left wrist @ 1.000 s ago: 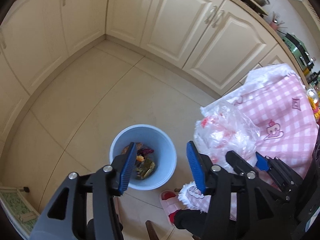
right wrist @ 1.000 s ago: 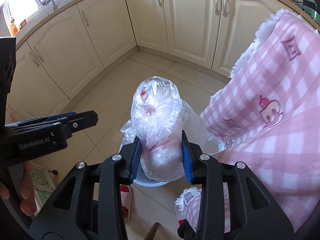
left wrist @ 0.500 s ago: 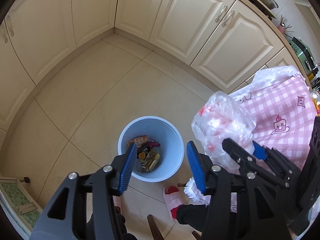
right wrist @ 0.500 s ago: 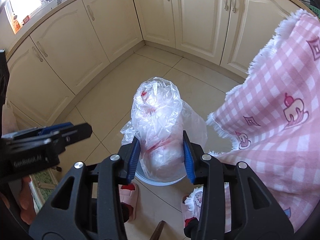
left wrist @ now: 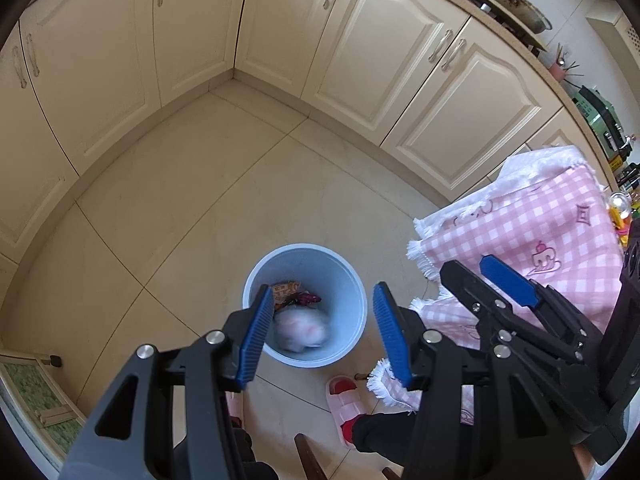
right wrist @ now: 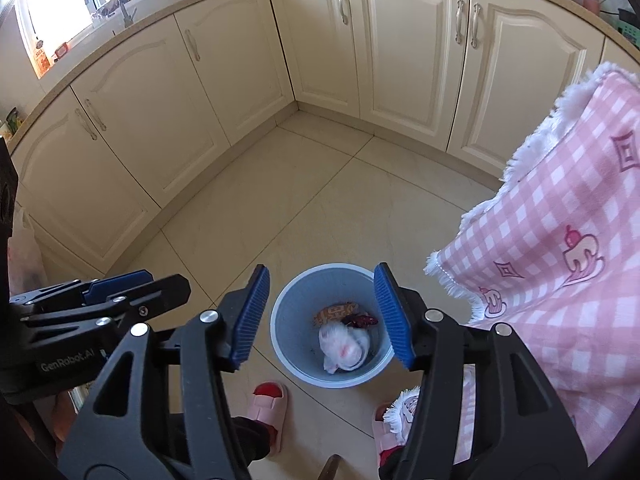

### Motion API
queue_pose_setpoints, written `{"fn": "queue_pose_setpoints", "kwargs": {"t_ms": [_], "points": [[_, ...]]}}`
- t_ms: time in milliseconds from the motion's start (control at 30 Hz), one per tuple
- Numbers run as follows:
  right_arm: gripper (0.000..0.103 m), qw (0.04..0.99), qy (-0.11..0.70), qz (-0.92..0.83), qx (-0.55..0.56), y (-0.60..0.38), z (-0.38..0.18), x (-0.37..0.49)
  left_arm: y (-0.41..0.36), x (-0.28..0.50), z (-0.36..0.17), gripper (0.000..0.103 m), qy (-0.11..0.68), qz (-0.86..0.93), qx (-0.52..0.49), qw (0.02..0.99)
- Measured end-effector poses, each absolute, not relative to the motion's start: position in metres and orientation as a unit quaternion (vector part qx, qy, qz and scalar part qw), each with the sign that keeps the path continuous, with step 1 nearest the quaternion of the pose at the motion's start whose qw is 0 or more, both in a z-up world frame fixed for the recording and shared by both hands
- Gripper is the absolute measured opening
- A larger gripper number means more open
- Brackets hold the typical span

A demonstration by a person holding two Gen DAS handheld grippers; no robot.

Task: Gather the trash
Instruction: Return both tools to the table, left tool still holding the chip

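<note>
Two grippers hang over a beige tiled kitchen floor (right wrist: 280, 208): right gripper (right wrist: 322, 316) just opening, empty; left gripper (left wrist: 320, 332) agape above the blue bin (left wrist: 348, 280).

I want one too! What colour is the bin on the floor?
Light blue bin, clearest in the right wrist view.

Bag (right wrist: 344, 346) in bin (right wrist: 288, 312) on floor (right wrist: 280, 208); wrappers (right wrist: 336, 312) behind bag; tablecloth (right wrist: 560, 240) right of bin
</note>
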State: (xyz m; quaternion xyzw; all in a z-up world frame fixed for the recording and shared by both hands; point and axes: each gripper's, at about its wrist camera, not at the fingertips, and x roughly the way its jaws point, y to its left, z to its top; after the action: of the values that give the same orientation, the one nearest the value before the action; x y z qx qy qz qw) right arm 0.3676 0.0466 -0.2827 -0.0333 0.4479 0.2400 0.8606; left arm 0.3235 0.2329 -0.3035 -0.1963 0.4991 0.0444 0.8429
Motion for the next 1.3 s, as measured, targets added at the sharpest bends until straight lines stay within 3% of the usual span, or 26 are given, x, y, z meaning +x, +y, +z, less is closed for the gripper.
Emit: {"fn": "queue_pose_setpoints", "kwargs": {"t_ms": [533,800,1000,1300], "points": [[0.058,0.91,0.35,0.223,-0.001,-0.03,-0.173,0.293,0.179,0.267,-0.194,0.056,0.41,0.011,-0.172,0.896],[0.061,0.943,0.281,0.176,0.019,-0.113,-0.12,0.243,0.1,0.246,-0.142,0.063,0.372,-0.062,-0.138,0.916],[0.064,0.956,0.27,0.106,0.047,-0.194,-0.115,0.229,0.023,0.255,-0.135,0.064,0.381,-0.12,-0.1,0.911],[0.064,0.946,0.308,0.013,0.098,-0.295,-0.148,0.242,-0.074,0.294,-0.152,0.064,0.409,-0.177,-0.031,0.895]]}}
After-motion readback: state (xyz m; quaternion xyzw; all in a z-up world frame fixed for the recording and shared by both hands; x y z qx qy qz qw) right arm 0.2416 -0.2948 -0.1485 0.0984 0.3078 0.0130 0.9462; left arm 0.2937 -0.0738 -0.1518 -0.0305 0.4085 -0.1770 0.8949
